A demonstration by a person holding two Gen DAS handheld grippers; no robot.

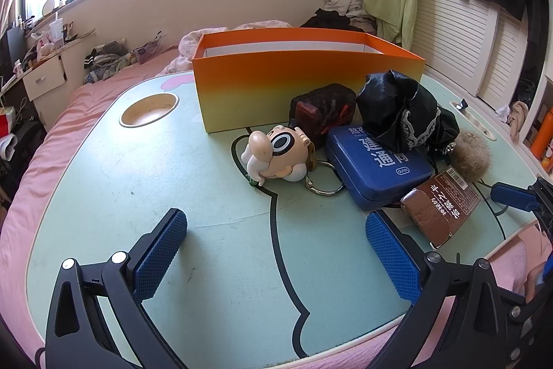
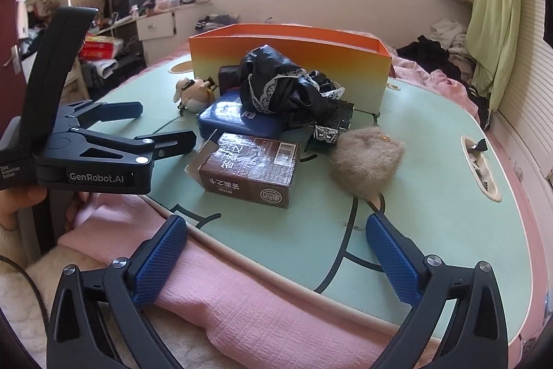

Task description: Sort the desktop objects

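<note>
My right gripper (image 2: 276, 261) gapes wide and empty at the frame's bottom; my left gripper (image 1: 276, 251) is open too, holding nothing. The brown rectangular cardboard carton (image 2: 247, 169) lies at centre on the pale green table (image 2: 432, 196), in front of the orange-to-yellow open box (image 2: 290, 64). It looks light, stiff and slick-wrapped; I'd pinch its long flat sides.

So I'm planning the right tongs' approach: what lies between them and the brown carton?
Only bare green table top; the right tongs stand open, nothing before the brown carton, in the right wrist view.
</note>
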